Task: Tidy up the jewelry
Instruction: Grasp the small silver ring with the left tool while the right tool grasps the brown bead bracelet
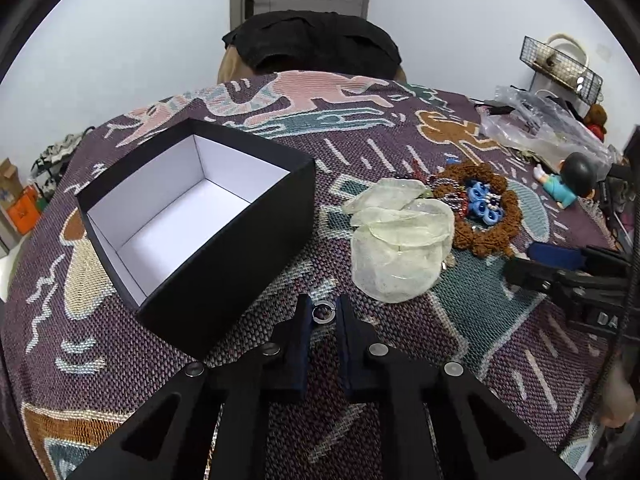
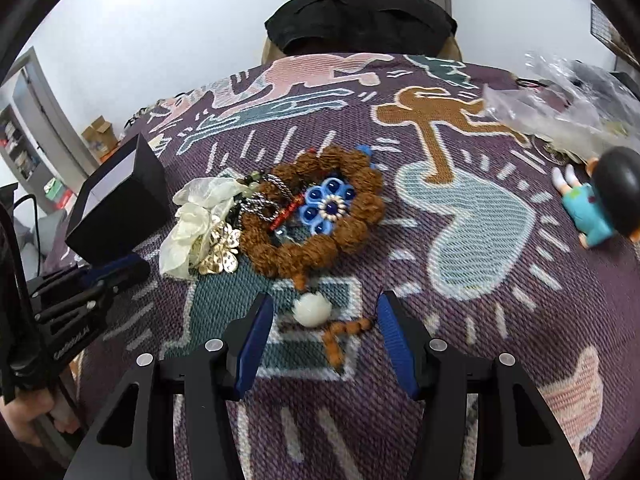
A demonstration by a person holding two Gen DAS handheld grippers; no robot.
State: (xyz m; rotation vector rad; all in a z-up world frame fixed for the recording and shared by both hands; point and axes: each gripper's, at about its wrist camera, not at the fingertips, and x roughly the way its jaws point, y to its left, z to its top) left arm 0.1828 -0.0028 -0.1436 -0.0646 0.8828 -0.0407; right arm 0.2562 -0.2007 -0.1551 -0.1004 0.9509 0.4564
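**Ring pinched, box right next door**

Beside the open black box [image 1: 200, 236], left tongs [image 1: 325, 314] are clenched on a small silver ring [image 1: 323, 312], low on the woven surface [image 1: 460, 340], probably so it drops straight in. Right tongs [image 2: 326, 316] hang released around a white bead [image 2: 312, 310] on the brown bead bracelet [image 2: 316, 216]. A crumpled gauze pouch [image 1: 400, 236] crowds the pile.
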